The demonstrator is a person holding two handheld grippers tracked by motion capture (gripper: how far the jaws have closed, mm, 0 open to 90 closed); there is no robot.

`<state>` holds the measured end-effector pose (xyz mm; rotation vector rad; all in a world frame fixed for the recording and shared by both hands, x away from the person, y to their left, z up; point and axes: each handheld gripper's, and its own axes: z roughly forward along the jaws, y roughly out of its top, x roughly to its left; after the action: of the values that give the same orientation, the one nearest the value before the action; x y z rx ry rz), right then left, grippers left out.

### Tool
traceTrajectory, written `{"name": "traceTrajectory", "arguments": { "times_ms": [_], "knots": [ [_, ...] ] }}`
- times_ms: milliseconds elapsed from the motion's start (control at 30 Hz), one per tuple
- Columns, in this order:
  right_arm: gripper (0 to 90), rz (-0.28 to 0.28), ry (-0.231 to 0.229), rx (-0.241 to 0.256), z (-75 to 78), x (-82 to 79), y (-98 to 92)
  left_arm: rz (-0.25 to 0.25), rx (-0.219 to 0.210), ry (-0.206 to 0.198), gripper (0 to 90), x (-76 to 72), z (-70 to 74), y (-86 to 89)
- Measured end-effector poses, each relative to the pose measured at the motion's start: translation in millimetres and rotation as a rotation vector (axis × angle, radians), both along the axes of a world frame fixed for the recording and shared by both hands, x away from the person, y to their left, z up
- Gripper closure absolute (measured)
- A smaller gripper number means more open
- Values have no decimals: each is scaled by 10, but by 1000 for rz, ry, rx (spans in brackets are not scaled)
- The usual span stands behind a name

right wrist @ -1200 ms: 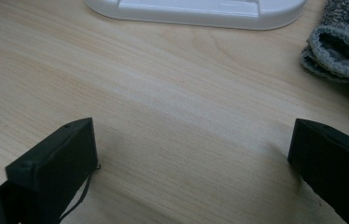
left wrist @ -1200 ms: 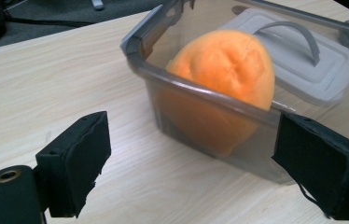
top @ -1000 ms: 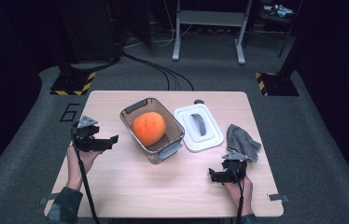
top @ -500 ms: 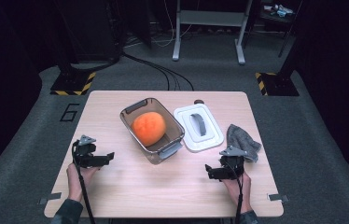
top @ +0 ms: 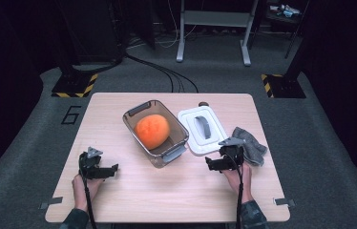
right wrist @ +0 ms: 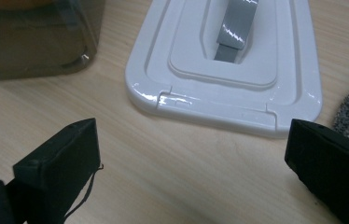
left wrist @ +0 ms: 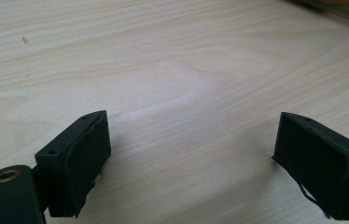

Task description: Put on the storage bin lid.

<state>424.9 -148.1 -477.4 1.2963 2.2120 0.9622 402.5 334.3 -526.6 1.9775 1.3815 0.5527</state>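
Gaping wide and empty, the right claw faces the white lid just ahead.

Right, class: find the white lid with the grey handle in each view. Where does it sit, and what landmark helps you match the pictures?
High view: white lid right of centre, beside the clear container.
Left gripper view: not in it.
Right gripper view: white lid top centre, beyond the open jaws.
Shared landmark: the container and the grey cloth.
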Motion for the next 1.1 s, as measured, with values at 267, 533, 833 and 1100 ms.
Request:
{"name": "traceTrajectory", "arguments": {
  "times_ms": [267, 533, 833, 1100],
  "knots": [
    [31, 0, 23, -3, 44, 313, 69, 3, 7, -44, 103, -38, -45, -8],
    [35, 3, 28, -14, 93, 545, 167, 3, 13, -43, 104, -42, -42, -10],
    [49, -15, 54, -7, 149, 840, 223, -16, 15, -38, 105, -43, -37, -11],
    [67, -37, 84, -13, 92, 1055, 254, -23, 17, -41, 105, -44, -37, -13]
  ]
}}
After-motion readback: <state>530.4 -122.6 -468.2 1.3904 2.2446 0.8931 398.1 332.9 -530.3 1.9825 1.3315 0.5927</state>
